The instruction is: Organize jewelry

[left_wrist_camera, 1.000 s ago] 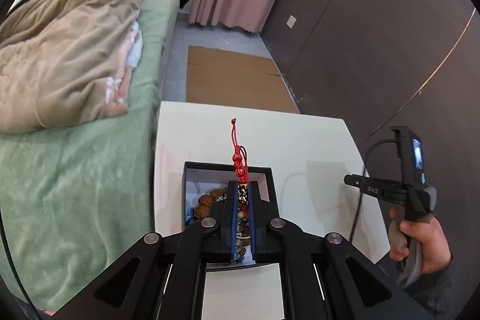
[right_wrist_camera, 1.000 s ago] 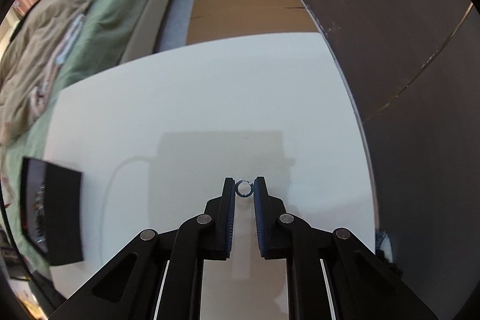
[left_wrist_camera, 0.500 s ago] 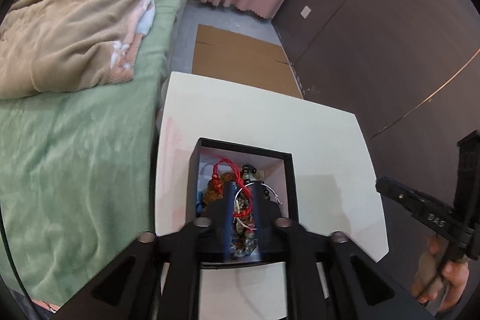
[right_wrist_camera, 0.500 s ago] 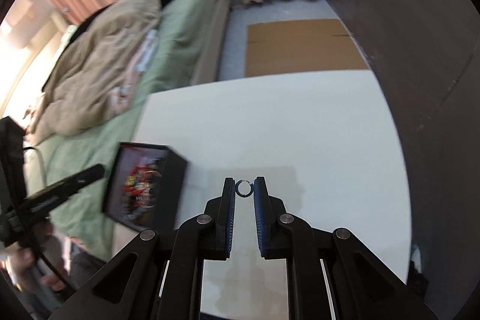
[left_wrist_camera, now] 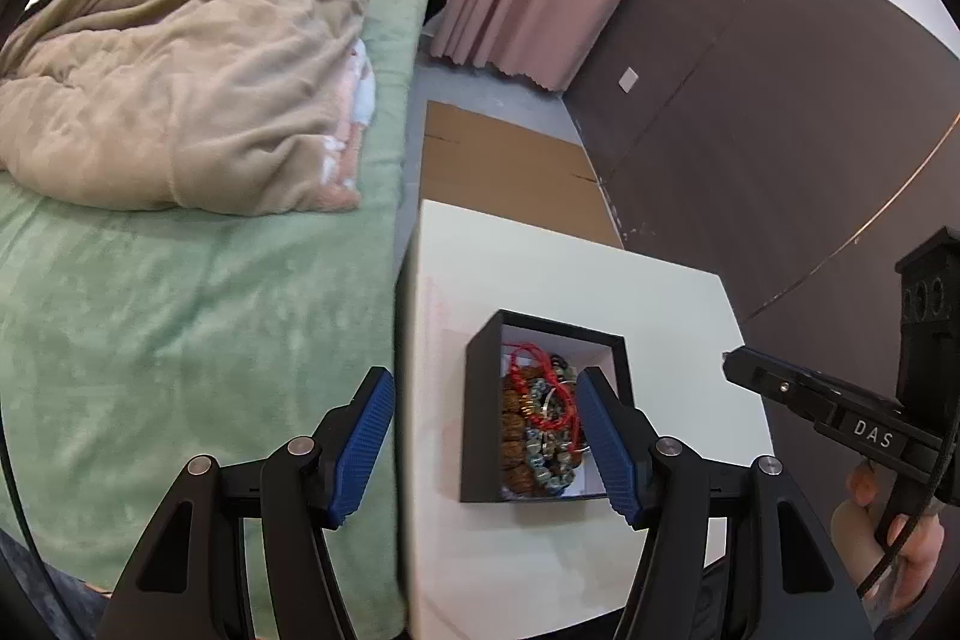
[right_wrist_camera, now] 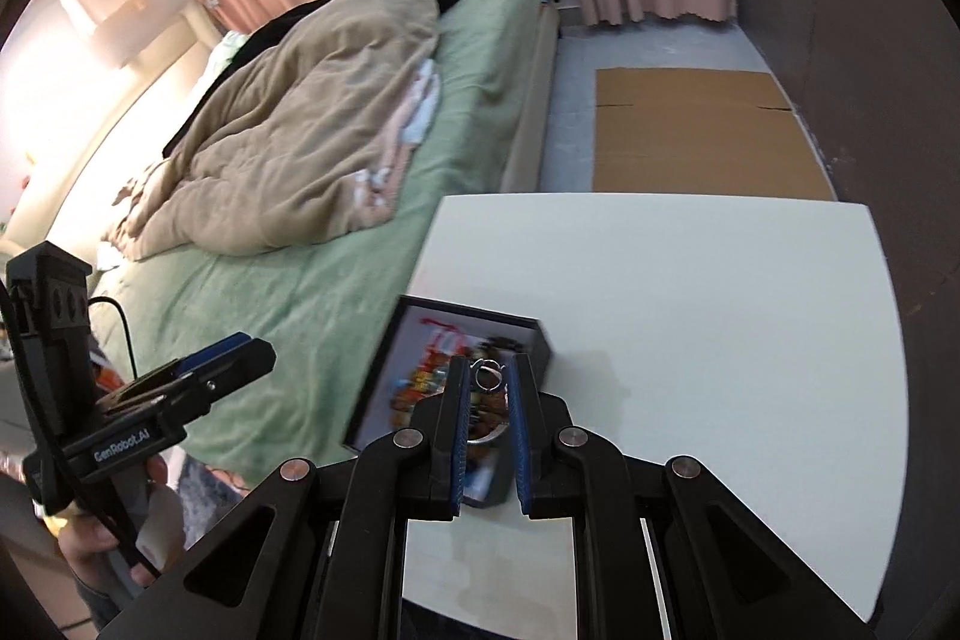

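A black box with a white lining stands on the white table near its left edge. It holds brown and blue-grey bead bracelets and a red cord string. My left gripper hangs above the box; its jaws are opening and nothing is gripped between them. My right gripper is shut on a small silver ring right above the box. A hand carries that gripper at the right edge of the left wrist view.
A bed with a green sheet and a beige duvet runs along the table's left side. Flat cardboard lies on the floor beyond the table. A dark wall closes the right side. Pink curtains hang at the back.
The left jaws let go of the red-corded bead string, which now lies in the box, and spread wide. The right gripper carried the ring from bare tabletop over to the box.
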Available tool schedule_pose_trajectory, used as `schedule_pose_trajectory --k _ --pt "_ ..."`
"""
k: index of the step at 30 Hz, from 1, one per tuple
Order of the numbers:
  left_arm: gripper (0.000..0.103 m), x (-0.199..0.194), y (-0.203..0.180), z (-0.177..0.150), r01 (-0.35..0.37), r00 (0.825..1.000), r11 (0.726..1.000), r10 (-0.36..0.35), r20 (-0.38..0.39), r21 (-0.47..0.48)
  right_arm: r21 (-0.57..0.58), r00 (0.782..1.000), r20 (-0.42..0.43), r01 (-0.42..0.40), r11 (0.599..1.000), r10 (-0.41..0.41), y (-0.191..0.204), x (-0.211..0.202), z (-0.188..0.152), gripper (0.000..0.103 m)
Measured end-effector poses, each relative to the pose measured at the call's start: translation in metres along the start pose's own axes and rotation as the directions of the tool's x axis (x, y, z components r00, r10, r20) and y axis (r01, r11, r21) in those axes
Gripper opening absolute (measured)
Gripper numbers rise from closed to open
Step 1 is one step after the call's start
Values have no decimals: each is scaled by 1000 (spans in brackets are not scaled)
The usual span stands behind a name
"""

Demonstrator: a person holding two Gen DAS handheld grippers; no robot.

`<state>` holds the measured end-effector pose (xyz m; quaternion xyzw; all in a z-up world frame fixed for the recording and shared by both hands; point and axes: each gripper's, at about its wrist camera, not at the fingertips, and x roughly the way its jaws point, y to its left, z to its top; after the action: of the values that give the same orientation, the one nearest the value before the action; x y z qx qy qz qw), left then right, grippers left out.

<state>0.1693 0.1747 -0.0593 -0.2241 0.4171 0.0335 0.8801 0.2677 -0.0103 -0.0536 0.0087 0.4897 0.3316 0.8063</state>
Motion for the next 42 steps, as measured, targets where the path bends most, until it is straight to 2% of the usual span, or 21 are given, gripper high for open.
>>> schedule_pose_trajectory --k 2,6,8,9,10,11,12,21,25,29,31,35,39,42 --pt "66 -5 5 0 -1 1000 1000 1 9 -4 -10 1000 -3 -1 1000 1 6 3 1 14" --pt "82 -15 13 -1 -5 999 1000 6 38 -11 -17 1000 -10 13 1000 -13 14 14 6 14" --pt "83 -19 17 -1 -8 999 1000 9 48 -8 -21 999 -1 40 999 -41 16 18 8 14" --pt "83 -21 18 -2 -9 999 1000 9 49 -8 -22 998 5 56 998 -56 16 20 10 18" --pt "84 -23 20 -2 -9 999 1000 9 49 -8 -18 998 2 62 998 -62 16 22 10 26" --pt "84 -23 20 -2 -7 999 1000 8 49 -8 -9 998 -1 63 998 -63 14 23 11 49" --pt "84 -25 21 -3 -7 999 1000 7 50 -6 4 998 13 62 998 -62 13 22 9 64" --pt "94 -34 9 -8 7 997 999 -10 73 33 33 997 29 66 997 -67 4 2 -9 65" --pt "94 -40 -3 -10 14 996 998 -18 82 57 47 995 47 84 995 -87 -2 -17 -20 66" --pt "96 -45 -20 -14 1 996 996 -10 94 90 65 992 81 90 994 -95 -9 -40 -31 74" --pt "100 -49 -29 -17 0 995 994 -11 100 107 69 990 95 101 993 -107 -12 -50 -36 75" --pt "101 -55 -50 -25 8 995 987 -24 98 159 73 983 130 120 990 -128 -18 -73 -50 77" --pt "103 -64 -71 -35 5 994 979 -27 106 203 86 976 159 133 987 -145 -23 -95 -63 92" --pt "103 -72 -85 -42 5 993 973 -32 113 232 91 974 174 133 987 -148 -25 -107 -71 95"
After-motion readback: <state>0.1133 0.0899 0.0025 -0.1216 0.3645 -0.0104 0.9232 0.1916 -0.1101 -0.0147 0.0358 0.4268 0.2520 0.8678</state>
